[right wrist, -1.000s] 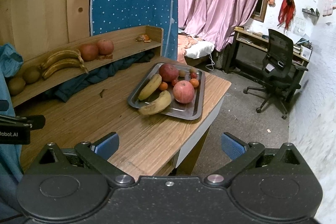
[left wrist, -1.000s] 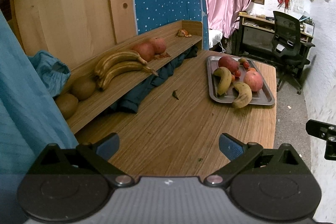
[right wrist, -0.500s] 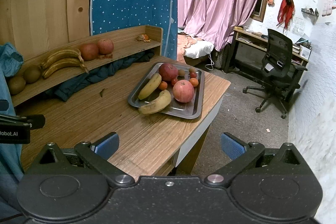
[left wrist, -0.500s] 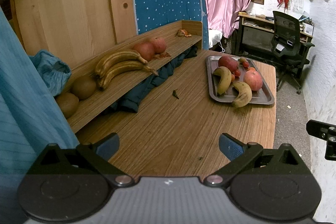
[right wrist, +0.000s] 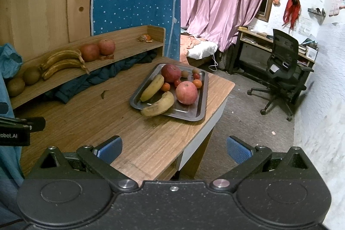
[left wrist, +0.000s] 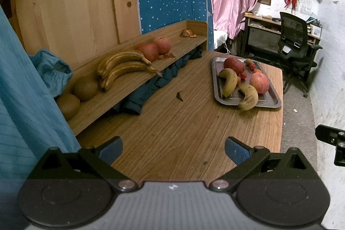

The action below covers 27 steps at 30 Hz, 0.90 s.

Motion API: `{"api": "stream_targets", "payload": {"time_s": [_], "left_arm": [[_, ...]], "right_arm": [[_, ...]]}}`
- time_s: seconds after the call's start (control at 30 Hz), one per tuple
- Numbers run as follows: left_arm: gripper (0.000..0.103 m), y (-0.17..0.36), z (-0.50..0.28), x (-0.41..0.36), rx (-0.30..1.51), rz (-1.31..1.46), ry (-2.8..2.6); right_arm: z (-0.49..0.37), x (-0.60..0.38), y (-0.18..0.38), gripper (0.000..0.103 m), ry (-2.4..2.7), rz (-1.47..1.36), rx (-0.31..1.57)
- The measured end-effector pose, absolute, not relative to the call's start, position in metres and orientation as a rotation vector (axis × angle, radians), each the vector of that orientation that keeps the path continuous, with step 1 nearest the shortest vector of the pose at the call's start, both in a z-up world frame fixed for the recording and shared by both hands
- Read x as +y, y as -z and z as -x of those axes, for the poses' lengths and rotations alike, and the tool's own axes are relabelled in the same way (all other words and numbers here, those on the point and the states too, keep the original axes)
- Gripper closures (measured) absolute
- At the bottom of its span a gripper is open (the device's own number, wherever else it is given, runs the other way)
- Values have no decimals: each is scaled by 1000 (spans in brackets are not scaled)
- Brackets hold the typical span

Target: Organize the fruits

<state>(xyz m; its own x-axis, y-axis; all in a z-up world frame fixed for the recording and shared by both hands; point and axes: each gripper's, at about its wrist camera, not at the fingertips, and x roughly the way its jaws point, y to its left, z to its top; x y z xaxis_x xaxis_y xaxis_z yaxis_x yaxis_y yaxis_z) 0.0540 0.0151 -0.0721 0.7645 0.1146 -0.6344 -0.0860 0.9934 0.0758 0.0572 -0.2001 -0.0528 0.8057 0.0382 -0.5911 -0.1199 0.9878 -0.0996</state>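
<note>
The fruit to sort lies in two places. A flat grey metal tray (right wrist: 200, 98) sits in the middle of the right wrist picture, near the far corner of the brown wooden table (right wrist: 138, 139). On it are two yellow bananas (right wrist: 158, 105), a big pink apple (right wrist: 186, 93), a dark red apple (right wrist: 171, 73) and some small red and orange fruits (right wrist: 197, 83). At the left of that picture a long wooden shelf (right wrist: 127, 51) holds two brown-spotted bananas (right wrist: 62, 64), two more red apples (right wrist: 97, 50) and two round brown fruits (right wrist: 23, 81).

What could go wrong? The front banana pokes over the tray's near rim, so a bump could roll it onto the table. The tray also sits close to the table's edge, so a hard push could slide it toward the floor. The round apples could slip out of a weak pinch. The bananas look soft and spotty, so a hard squeeze could squash them.

The left gripper (left wrist: 173, 147) hangs low over the near part of the table, at the bottom of its picture, pointing toward the tray and shelf. Its blue tongs are wide apart and hold nothing. The right gripper (right wrist: 174, 147) is held out past the table's near corner, partly over the floor. Its tongs are wide and bare too. Both are well apart from any fruit.
</note>
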Motion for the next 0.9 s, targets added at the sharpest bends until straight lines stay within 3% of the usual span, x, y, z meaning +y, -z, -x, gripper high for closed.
{"api": "stream_targets", "payload": {"time_s": [0.9], "left_arm": [[0, 71, -57, 12, 704, -50, -98]], "right_arm": [[-56, -199, 52, 1, -87, 138, 637]]}}
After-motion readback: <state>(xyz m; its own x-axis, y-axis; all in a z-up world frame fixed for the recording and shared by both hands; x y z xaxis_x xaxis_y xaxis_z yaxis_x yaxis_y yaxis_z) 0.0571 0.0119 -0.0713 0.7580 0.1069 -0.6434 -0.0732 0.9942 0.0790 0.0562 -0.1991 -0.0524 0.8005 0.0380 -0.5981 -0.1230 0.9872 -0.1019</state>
